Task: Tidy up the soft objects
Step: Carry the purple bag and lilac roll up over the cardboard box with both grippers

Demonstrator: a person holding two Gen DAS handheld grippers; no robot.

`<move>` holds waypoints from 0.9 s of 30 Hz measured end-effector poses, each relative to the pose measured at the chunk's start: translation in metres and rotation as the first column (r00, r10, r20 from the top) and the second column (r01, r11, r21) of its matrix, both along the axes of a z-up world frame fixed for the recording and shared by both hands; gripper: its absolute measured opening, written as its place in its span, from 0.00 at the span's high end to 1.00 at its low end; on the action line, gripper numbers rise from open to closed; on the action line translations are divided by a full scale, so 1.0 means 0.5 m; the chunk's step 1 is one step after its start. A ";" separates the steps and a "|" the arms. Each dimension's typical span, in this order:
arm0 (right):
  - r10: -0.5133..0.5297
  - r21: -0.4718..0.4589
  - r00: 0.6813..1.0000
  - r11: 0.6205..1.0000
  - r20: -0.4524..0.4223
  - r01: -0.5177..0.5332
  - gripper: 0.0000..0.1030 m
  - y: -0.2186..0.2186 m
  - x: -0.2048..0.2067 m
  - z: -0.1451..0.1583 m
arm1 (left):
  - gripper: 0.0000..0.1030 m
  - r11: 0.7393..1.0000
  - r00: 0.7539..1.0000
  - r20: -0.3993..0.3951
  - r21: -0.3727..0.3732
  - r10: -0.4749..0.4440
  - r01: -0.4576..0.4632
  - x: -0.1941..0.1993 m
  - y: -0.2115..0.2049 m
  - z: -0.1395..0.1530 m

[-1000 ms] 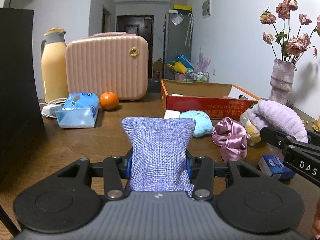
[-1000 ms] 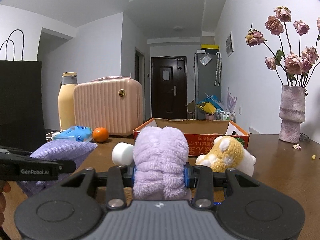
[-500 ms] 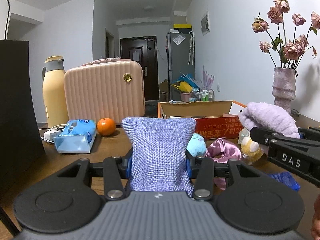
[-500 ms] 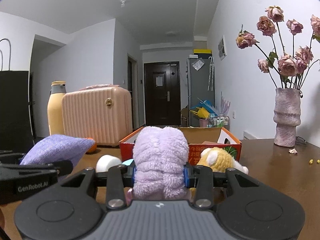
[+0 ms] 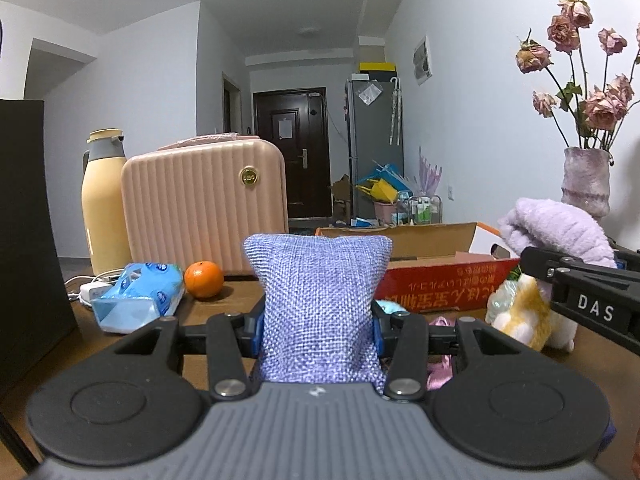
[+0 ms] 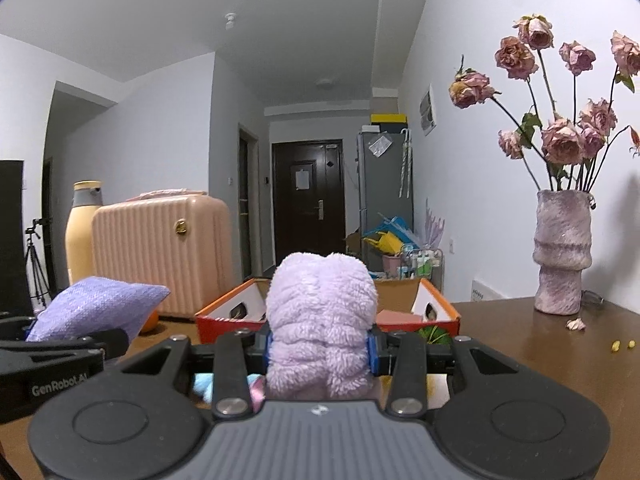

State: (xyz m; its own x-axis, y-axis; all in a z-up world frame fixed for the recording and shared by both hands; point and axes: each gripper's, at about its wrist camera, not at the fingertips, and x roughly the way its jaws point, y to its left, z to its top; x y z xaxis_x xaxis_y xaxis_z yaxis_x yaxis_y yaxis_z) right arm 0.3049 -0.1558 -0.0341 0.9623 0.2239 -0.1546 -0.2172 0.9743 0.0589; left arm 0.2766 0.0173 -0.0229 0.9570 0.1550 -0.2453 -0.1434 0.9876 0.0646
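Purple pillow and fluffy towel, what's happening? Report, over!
Left tool shut on purple pillow. Right tool shut on fluffy lilac towel. Red cardboard box open ahead, nothing blocking.

Fluffy lilac towel (image 6: 322, 320) pinched in the right gripper (image 6: 320, 350)

Beyond it sits an open red cardboard box (image 6: 224, 316); at left, a purple woven pouch (image 6: 96, 304), seemingly clamped by the other gripper.

walls: white (image 6: 160, 128) | door: dark, hallway end (image 6: 308, 196) | fridge: grey (image 6: 384, 192) | worktop: brown wood (image 6: 520, 344)
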 end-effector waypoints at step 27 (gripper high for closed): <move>-0.003 -0.007 0.999 1.000 -0.038 0.003 0.62 -0.051 0.190 0.038 | 0.55 0.998 1.000 -0.006 -0.062 -0.018 0.017 0.195 -0.040 0.042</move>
